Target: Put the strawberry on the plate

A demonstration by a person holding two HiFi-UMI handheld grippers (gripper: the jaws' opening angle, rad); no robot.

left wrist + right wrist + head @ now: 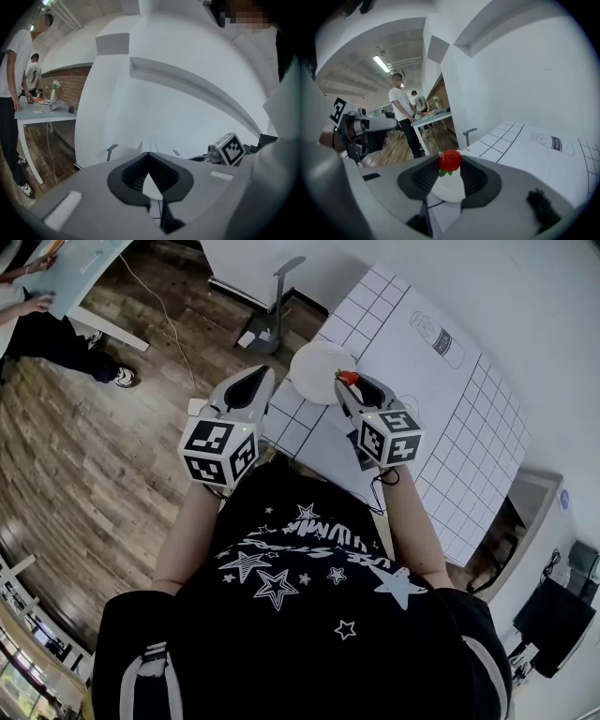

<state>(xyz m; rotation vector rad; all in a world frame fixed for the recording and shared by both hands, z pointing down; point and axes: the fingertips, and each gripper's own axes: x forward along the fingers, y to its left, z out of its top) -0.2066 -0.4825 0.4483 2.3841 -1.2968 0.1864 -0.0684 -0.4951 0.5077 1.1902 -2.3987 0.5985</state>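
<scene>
The small red strawberry with green leaves (450, 160) is pinched between the fingertips of the right gripper (451, 164), whose fingers are closed on it. It sits at the right edge of the round white plate (314, 371); contact with the plate cannot be confirmed. The plate lies on the white gridded table (441, 399). The left gripper (149, 155), just beside the plate, has its fingers closed tip to tip on nothing.
</scene>
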